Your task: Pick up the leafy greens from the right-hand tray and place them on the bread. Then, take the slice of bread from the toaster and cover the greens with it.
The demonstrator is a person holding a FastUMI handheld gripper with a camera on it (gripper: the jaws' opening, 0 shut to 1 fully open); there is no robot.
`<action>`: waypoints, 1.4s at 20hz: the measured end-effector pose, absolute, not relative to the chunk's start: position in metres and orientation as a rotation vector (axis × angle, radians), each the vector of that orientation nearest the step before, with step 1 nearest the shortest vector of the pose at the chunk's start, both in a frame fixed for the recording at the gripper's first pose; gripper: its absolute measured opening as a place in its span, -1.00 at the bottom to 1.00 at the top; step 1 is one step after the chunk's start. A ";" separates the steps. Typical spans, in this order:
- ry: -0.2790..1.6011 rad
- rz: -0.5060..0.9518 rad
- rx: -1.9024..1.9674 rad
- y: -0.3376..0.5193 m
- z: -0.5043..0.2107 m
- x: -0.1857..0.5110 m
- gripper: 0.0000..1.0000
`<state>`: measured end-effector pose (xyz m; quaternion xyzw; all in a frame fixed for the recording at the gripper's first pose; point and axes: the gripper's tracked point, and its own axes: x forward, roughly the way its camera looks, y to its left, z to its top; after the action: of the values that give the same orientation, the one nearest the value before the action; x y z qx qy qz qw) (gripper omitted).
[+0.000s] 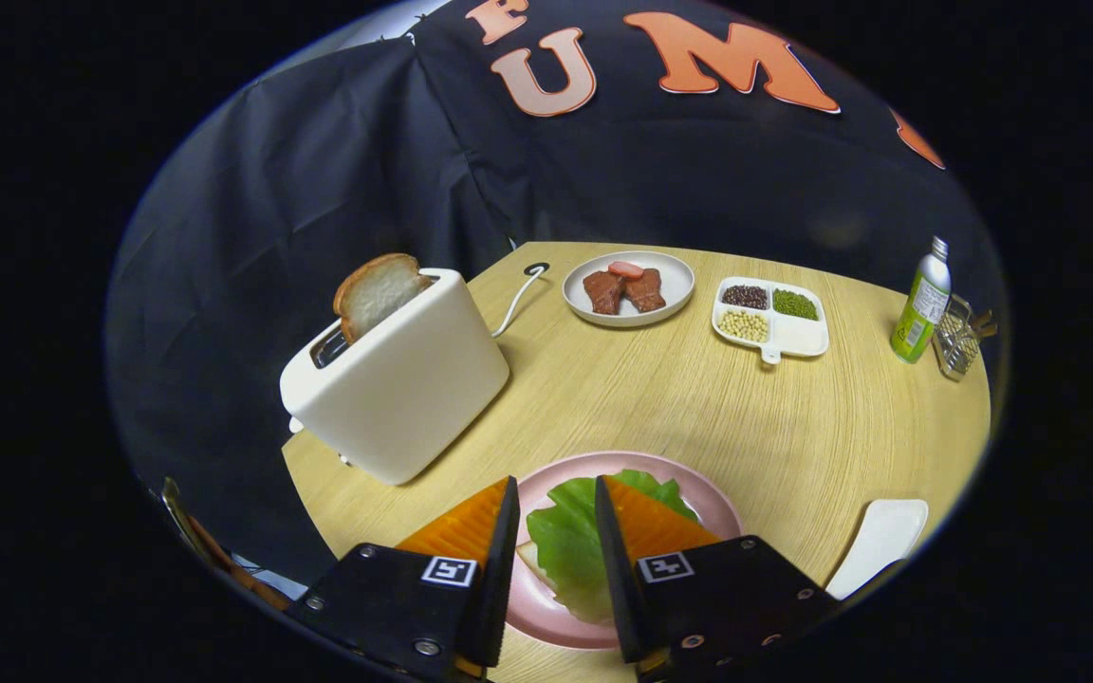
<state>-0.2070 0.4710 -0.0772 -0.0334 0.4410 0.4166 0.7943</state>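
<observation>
Leafy greens (567,541) are seen lying on the bread (529,557), of which a pale corner shows, on the pink plate (713,507) at lower centre of the frame. The gripper (556,517) hangs over them, fingers spread, greens visible in the gap; whether the tips touch the leaf cannot be told.

Slice of bread (378,289) stands in the toaster (404,379), upper left of the plate. The white tray (883,541) at lower right appears emptied.

Step judged: greens placed, slice to be fetched.

Risks judged: leaf dragged off if caught by a fingertip on lifting; slice jammed or crushed in the slot if pinched askew; toaster nudged on approach.
</observation>
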 end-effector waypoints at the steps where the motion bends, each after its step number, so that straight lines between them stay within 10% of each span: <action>1: 0.937 0.903 -0.075 0.478 -0.070 -0.206 0.01; 17: 0.959 1.004 0.023 0.620 0.018 -0.194 0.82; 28: 1.155 0.996 0.074 0.691 -0.007 -0.199 0.75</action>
<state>-0.1994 0.6915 -0.0070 0.0337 0.5232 0.4510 0.7223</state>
